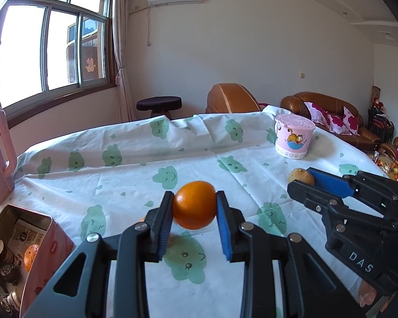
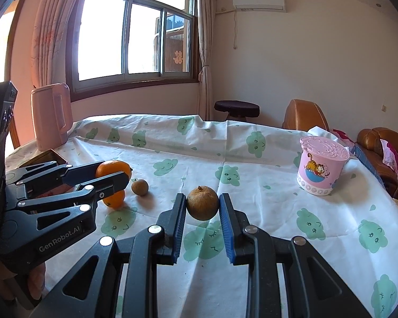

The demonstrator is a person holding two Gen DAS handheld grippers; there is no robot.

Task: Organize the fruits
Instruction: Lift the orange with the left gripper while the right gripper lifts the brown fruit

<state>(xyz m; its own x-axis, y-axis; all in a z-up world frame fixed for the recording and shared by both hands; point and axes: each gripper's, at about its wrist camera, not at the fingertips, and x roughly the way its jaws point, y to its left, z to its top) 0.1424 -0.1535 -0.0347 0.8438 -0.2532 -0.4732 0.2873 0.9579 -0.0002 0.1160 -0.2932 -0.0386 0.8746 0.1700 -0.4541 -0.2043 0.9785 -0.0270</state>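
My left gripper is shut on an orange and holds it above the tablecloth; it also shows in the right wrist view at the left. My right gripper is shut on a brown round fruit; it shows in the left wrist view at the right with the brown fruit between its fingers. A second orange and a small brown fruit lie on the cloth under and beside the left gripper.
An open pink tin with small items stands at the near left. A pink jug stands at the far left. A pink lidded cartoon cup stands at the right. The table has a white cloth with green clouds.
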